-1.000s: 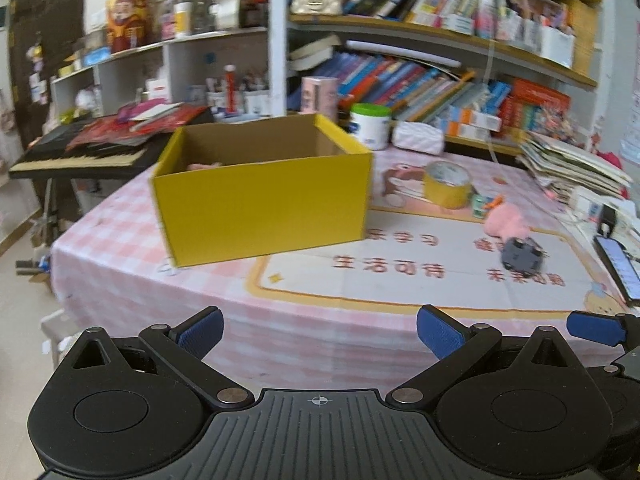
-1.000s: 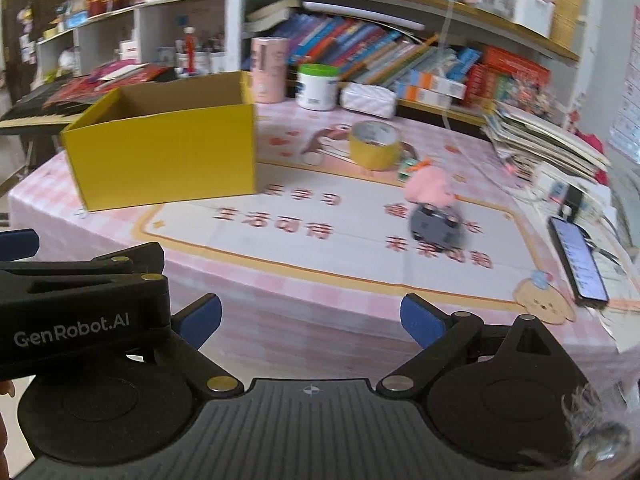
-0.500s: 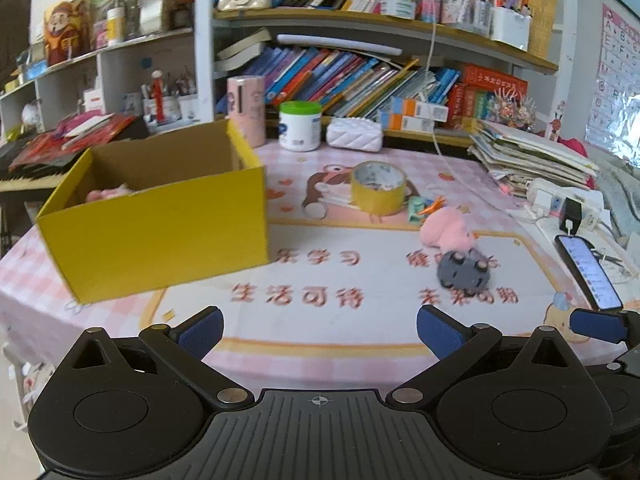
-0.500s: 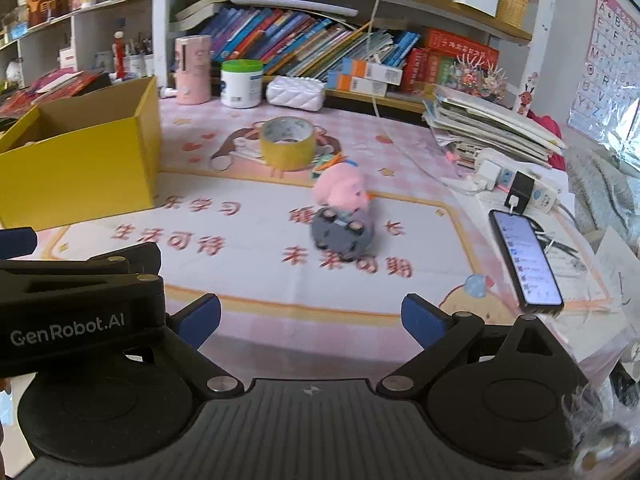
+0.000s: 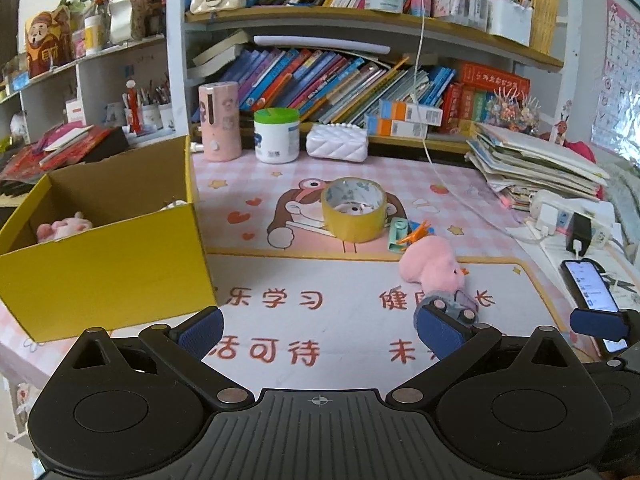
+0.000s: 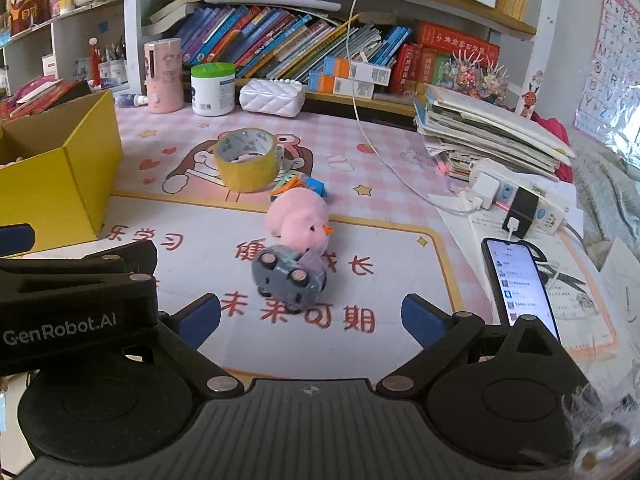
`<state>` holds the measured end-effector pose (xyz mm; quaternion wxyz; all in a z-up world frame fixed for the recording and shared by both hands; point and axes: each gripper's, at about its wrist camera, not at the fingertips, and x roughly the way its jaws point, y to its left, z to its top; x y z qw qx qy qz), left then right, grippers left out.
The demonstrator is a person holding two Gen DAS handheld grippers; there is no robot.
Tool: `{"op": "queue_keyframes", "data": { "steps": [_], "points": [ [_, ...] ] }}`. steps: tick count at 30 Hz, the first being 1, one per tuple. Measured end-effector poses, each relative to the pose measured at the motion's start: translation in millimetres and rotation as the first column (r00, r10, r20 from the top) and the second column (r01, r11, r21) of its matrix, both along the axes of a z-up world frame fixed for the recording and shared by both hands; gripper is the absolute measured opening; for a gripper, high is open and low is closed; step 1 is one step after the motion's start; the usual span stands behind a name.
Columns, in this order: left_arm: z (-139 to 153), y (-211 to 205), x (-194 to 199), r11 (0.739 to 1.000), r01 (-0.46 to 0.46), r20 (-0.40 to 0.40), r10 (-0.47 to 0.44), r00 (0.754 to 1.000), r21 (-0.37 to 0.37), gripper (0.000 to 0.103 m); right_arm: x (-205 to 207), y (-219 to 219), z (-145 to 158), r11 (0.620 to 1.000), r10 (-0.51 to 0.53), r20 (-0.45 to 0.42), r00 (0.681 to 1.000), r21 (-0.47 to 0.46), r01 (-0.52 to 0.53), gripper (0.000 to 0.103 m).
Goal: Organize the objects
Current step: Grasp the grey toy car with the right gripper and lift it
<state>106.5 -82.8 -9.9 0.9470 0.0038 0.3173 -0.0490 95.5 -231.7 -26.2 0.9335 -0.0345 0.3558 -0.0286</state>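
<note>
A grey toy car (image 6: 289,276) lies overturned on the printed mat, touching a pink plush toy (image 6: 299,224) just behind it. My right gripper (image 6: 311,318) is open and empty, a little short of the car. My left gripper (image 5: 320,330) is open and empty over the mat, with the car (image 5: 452,307) by its right finger. An open yellow cardboard box (image 5: 108,256) stands at the left with a pink toy (image 5: 64,227) inside. A yellow tape roll (image 5: 354,210) and a small green and orange item (image 5: 406,234) lie behind the plush.
A phone (image 6: 518,284) on charge and a power strip (image 6: 516,200) lie at the right, with a stack of books (image 6: 488,128) behind. A pink bottle (image 5: 219,122), a white jar (image 5: 277,135) and a white pouch (image 5: 337,143) stand before the bookshelf.
Both grippers have swung right and moved forward over the table. The box has shifted to the left of both views, and the car and plush are much nearer. Both stay open.
</note>
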Motion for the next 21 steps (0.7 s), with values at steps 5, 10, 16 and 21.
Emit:
{"op": "queue_keyframes", "data": {
  "steps": [5, 10, 16, 21],
  "points": [
    [-0.6, -10.2, 9.7, 0.999, -0.029, 0.011, 0.029, 1.0, 0.027, 0.103, 20.1, -12.5, -5.9, 0.999, 0.027, -0.022, 0.999, 0.021, -0.027, 0.097],
    [0.1, -13.4, 18.3, 0.996, -0.078, 0.008, 0.078, 0.997, 0.051, 0.103, 39.5, -12.6, -10.8, 0.995, 0.091, -0.04, 0.995, 0.039, -0.09, 0.095],
    [-1.4, -11.6, 28.2, 0.986, -0.15, -0.003, 0.151, 0.989, 0.07, 0.103, 63.1, -9.3, -25.6, 0.985, 0.168, -0.077, 0.983, 0.04, -0.165, 0.091],
    [-3.3, -10.4, 34.1, 0.976, -0.195, -0.013, 0.197, 0.98, 0.093, 0.103, 86.5, -14.1, -42.5, 0.984, 0.178, -0.127, 0.976, 0.05, -0.173, 0.076]
  ]
}}
